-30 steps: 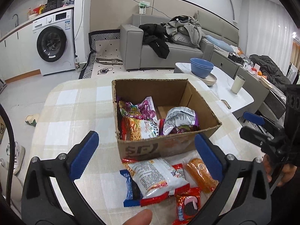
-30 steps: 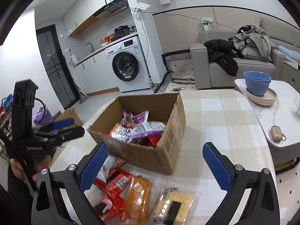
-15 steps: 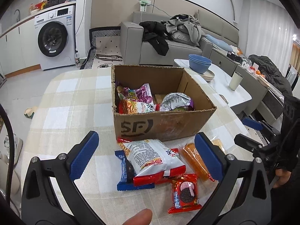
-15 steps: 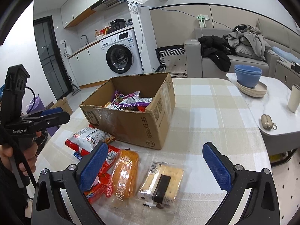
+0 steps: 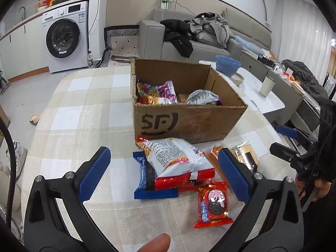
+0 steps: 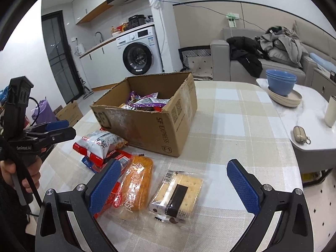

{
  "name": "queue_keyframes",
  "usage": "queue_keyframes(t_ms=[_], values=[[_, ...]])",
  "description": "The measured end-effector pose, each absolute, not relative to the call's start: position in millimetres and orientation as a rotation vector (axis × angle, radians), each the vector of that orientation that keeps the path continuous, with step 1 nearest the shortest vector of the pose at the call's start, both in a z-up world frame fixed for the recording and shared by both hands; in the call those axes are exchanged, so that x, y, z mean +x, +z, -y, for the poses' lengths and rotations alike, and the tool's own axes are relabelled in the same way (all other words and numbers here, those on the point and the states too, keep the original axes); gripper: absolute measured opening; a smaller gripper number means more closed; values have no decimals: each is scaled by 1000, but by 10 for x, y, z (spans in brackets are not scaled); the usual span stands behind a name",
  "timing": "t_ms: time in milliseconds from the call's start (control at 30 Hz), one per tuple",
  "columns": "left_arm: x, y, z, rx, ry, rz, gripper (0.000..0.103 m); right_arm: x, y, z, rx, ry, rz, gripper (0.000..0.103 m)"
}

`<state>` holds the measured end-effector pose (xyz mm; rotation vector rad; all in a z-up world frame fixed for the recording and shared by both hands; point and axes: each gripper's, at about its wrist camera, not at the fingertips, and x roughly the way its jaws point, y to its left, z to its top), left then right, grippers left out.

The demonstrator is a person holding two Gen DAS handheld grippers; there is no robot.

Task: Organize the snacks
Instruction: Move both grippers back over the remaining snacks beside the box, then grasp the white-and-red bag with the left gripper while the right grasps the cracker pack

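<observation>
Snack sorting, approach stage. I hold both grippers with jaws spread wide and empty. The right gripper (image 6: 171, 185) hovers over the cracker pack (image 6: 178, 194), which lies flat on the surface before the cardboard box (image 6: 151, 113), its long axis running roughly along my line of reach; the left gripper (image 5: 162, 175) faces the noodle bag (image 5: 174, 157). I judge the right hand nearer the crackers.
</observation>
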<state>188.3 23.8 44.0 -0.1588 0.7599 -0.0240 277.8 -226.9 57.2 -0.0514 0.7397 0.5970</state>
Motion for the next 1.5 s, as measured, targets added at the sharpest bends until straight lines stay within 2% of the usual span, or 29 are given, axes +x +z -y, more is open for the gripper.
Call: queue_keyframes(t_ms=[233,467,933,1500], values=[[1868,323,-184,-184,-22,-776,102,2758,521,2229,-130,604,-784,103],[1895,157,-85,-163,-39,-808,102,2723,416,2264,-84,599,-830,103],[1917,48,-227,-211,-37,-824,102,2991,-77,2293,-34,413,-1008,102],[2223,133,-19,-164,-45,-844,102,2932,-170,2064,-161,377,-1009,102]])
